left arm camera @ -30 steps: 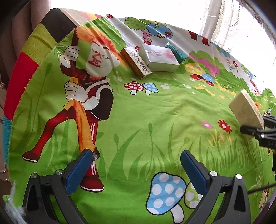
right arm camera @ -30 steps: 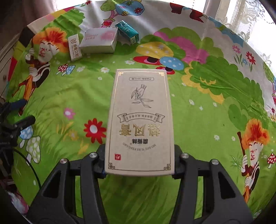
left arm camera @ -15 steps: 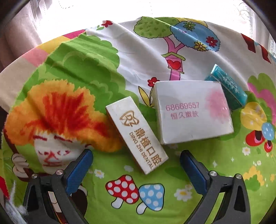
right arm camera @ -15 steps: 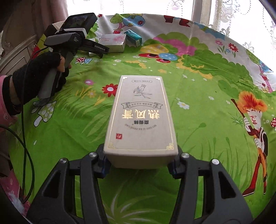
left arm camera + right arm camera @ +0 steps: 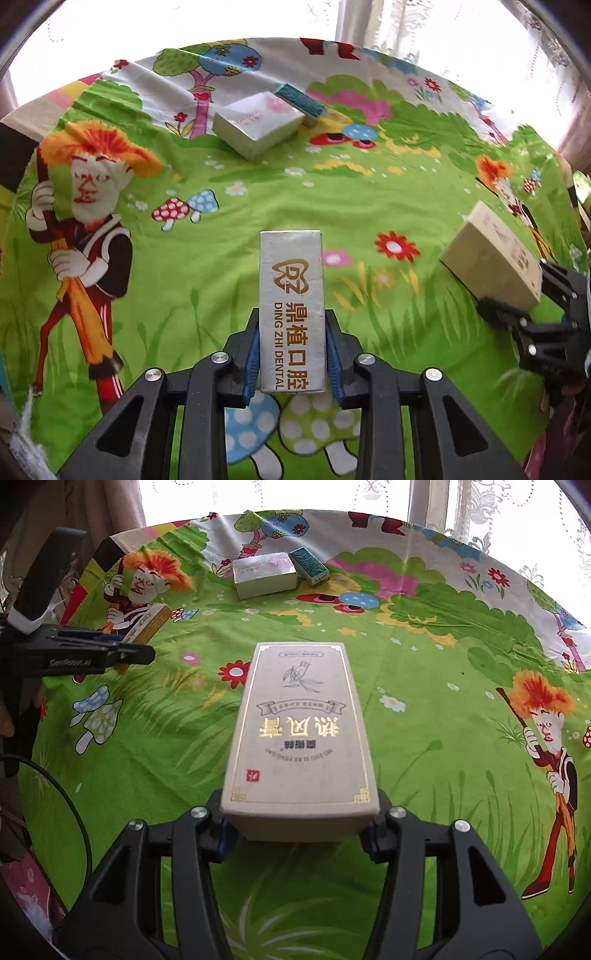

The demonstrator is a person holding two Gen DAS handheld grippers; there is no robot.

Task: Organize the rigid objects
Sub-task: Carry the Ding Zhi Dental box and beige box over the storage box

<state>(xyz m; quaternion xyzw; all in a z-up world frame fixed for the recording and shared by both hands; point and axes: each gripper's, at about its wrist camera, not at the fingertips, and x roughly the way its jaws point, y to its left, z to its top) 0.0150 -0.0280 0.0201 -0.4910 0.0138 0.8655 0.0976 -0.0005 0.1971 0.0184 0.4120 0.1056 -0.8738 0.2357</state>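
**Both grippers loaded, boxes mid-carry**

Left gripper [image 5: 291, 354] was clamped on the dental box [image 5: 291, 310], blue pads [image 5: 252, 363] tight on its long sides, box pointing forward and clear of the cloth [image 5: 221, 280]. Right gripper [image 5: 299, 830] was gripping the beige box [image 5: 301, 734] at its near end, the rest cantilevered out over the cloth-covered counter.

Step, as I read it: transport. Two boxes were picked and neither was placed. The white box [image 5: 264, 574] and teal box [image 5: 308, 566] sat touching at the far side, which looks like the group to build on.

Next move likely needs one hand to go first. Two loaded grippers heading for the same spot could clash. Setting a box flush beside the white box calls for a level approach and a clean opening of the jaws.

View differences:
- Left wrist showed the dental box label and pad contact. The beige box appeared only edge-on at right, in the right gripper.
- Right wrist showed the beige box top, plus the left gripper side-on at far left with the dental box tip poking out. A bit of the person's hand showed at the left edge.
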